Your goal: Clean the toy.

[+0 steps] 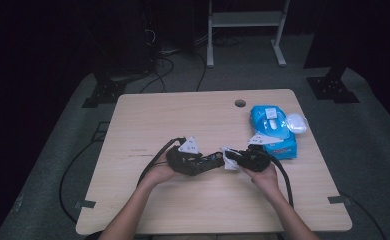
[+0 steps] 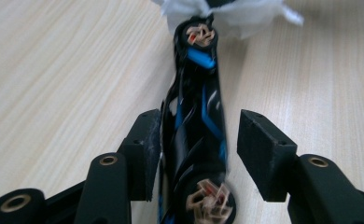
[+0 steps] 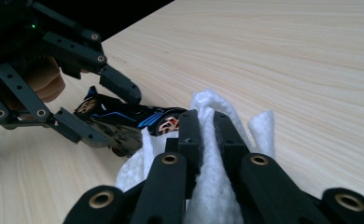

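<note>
As you wiped the toy car (image 2: 196, 126) mid-table, your right gripper (image 3: 207, 122) pinched the wipe (image 3: 217, 186); your left gripper (image 2: 196, 149) loosely straddled it. Next, judged: firmer hold.

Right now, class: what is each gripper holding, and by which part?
The right gripper is shut on the white wipe, pinching its bunched middle. The left gripper brackets the toy car around its body; one pad touches, the other stands clear.

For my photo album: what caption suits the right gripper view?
Right gripper pinches a white wipe against a black-and-blue toy car.
</note>
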Action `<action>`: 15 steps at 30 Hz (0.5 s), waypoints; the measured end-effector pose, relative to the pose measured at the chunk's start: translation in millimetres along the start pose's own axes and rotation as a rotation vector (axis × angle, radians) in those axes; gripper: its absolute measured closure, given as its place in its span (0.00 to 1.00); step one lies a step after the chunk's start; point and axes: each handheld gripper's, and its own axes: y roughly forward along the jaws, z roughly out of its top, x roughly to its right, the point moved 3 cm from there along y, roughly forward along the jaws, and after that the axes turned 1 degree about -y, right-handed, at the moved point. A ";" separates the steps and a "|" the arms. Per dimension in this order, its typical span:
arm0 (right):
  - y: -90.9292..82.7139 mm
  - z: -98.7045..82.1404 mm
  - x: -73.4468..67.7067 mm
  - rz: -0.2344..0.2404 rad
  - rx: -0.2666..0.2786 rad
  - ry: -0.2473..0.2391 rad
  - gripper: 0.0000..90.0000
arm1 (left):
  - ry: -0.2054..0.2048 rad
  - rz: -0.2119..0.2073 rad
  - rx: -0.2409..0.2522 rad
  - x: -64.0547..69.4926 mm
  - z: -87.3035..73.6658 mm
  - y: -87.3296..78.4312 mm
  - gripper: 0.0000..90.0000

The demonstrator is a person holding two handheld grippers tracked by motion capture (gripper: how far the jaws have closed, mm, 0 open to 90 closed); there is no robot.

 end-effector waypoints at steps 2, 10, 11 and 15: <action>0.4 0.3 -2.5 0.000 0.000 -0.011 0.92 | -0.002 0.014 -0.016 0.3 1.3 1.3 0.53; -2.3 2.0 0.1 0.006 0.008 0.001 0.92 | -0.017 0.030 -0.056 -3.2 -6.7 8.7 0.63; -2.7 2.2 1.1 0.006 0.011 0.008 0.92 | -0.017 0.028 -0.056 -3.2 -6.7 8.4 0.64; -3.9 1.9 4.9 0.007 0.020 0.024 0.92 | 0.002 0.016 -0.046 -6.5 -6.6 -2.6 0.66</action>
